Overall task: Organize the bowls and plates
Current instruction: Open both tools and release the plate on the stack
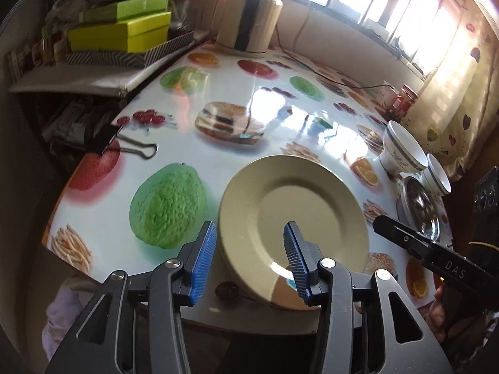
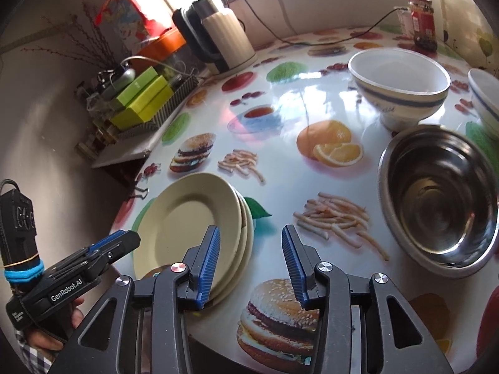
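Resting stacked on the surface [image 1: 174, 162], stiff, slick plates [image 1: 293, 218] want rim grips; both tongs, left [image 1: 249, 261] and right [image 2: 251, 265], gape empty.

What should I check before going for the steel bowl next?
1. Plates stacked near the table's front edge: ok, slightly offset.
2. Left gripper clear of the plates: cannot tell; its jaws straddle the rim.
3. Right gripper empty and open: ok.
4. Steel bowl empty, upright: ok.
5. White bowl behind it stands apart: cannot tell; the rims overlap in view.
6. Stack well on the table: not ok; it overhangs the edge.
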### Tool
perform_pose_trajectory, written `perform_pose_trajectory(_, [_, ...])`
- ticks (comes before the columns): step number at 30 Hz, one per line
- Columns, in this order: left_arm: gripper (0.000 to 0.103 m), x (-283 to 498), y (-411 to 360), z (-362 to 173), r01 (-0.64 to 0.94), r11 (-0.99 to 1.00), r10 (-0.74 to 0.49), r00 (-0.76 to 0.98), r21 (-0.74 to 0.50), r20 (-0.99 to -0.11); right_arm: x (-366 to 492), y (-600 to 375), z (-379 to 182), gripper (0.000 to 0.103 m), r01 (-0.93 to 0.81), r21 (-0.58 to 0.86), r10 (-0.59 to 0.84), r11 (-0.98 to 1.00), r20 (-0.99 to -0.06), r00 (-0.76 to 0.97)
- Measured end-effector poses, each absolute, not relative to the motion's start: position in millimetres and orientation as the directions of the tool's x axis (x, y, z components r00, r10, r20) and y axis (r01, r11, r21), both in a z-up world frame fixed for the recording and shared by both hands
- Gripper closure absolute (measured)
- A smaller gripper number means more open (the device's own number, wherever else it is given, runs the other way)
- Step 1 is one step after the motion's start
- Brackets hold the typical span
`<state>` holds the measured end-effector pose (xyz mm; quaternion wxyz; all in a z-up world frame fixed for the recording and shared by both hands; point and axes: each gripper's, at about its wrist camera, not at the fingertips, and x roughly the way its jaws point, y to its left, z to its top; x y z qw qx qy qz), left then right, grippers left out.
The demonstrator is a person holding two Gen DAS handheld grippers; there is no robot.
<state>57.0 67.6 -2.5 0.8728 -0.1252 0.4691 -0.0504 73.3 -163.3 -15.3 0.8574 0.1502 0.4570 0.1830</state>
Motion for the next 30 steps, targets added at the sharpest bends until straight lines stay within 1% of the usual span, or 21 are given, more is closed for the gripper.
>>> perform_pose_trajectory(7, [0.057, 64, 76, -19, -0.059, 0.952, -0.228, 0.52, -0.301, -0.823, 84, -151, -32, 0.062, -0.197, 0.446, 0.484, 0.873, -0.747, 0.455])
perform_pose_trajectory(19, [0.057, 80, 73, -30, -0.04, 0.932, -0.299, 0.482, -0.361, -0.824, 101, -140, -45, 0.062, -0.209, 0.489, 0.531, 0.847, -0.751, 0.392])
perform_pose_trajectory(27, [0.057, 91, 74, -30, -0.046, 0.933, -0.292, 0.486, -0.358, -0.823, 111, -139, -46, 0.069, -0.207, 0.499, 0.539, 0.841, -0.748, 0.388])
perform_pose_trajectory(30, [0.057, 100, 73, -30, -0.047, 0.933, -0.29, 0.485, -0.356, -0.825, 116, -141, -47, 0.069, -0.201, 0.502, 0.539, 0.841, -0.747, 0.389])
